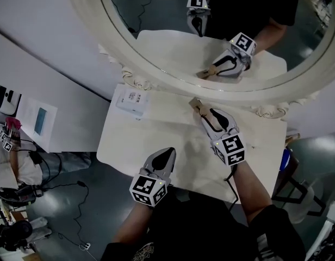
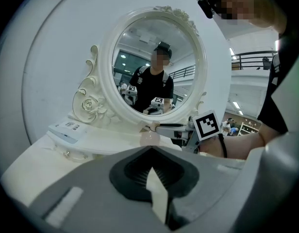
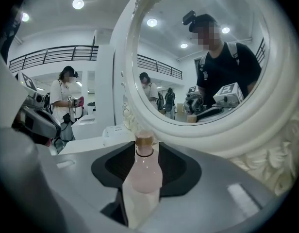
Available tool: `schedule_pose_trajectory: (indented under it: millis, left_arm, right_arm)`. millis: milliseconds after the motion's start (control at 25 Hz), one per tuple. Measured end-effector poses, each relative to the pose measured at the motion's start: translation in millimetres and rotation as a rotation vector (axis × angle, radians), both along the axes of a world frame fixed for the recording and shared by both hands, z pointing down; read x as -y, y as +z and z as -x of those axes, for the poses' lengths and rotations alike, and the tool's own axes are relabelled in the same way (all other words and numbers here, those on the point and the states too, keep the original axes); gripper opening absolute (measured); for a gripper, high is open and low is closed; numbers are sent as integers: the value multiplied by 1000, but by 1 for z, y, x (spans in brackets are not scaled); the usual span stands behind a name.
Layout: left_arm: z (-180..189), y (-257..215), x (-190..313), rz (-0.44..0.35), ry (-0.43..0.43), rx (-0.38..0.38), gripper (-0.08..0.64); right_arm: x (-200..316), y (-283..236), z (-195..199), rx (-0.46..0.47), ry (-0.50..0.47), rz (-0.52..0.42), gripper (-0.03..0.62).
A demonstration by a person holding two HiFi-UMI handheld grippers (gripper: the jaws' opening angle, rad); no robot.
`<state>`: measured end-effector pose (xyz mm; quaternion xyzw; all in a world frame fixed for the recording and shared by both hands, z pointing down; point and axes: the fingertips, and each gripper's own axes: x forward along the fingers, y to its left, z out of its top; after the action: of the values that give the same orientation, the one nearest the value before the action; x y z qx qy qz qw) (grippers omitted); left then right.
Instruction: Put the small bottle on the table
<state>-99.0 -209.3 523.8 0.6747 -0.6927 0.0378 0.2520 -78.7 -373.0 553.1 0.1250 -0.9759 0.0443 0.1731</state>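
Note:
The small bottle [image 1: 197, 104], pale pink with a gold cap, sticks out of my right gripper [image 1: 204, 113] towards the round mirror [image 1: 156, 76], over the back of the white table [image 1: 129, 140]. In the right gripper view the bottle [image 3: 143, 173] fills the gap between the jaws, which close against its sides; I cannot tell whether its base touches the table. My left gripper [image 1: 168, 152] hovers at the table's front edge, shut, with nothing in it. The left gripper view shows its jaws [image 2: 157, 191] closed together and the right gripper [image 2: 176, 128] ahead.
A white flat box [image 1: 132, 102] lies at the table's back left, below the mirror's carved frame. The mirror reflects both grippers and the person. A blue object [image 1: 285, 159] sits off the table's right end. Cables cross the floor at left, near another person's workstation.

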Motion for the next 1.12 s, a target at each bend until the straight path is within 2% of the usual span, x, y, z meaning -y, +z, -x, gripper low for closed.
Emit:
schedule_pose_trajectory:
  millis: [120, 240, 400, 680, 1120]
  left_arm:
    - [-2, -4, -1, -16, 31, 1, 0]
    - [-3, -10, -5, -34, 72, 5, 0]
    - [-1, -18, -18, -47, 126, 4, 0]
    - [7, -26, -48, -74, 212, -2, 0]
    - [2, -28, -112, -92, 330, -15, 0]
  right_arm:
    - [-3, -10, -14, 6, 63, -3, 132]
    - [-9, -18, -28, 5, 134, 15, 30]
    - [-32, -25, -39, 25, 201, 95, 29]
    - [-86, -39, -48, 57, 301, 151, 29]
    - [-195, -48, -53, 37, 326, 140, 28]
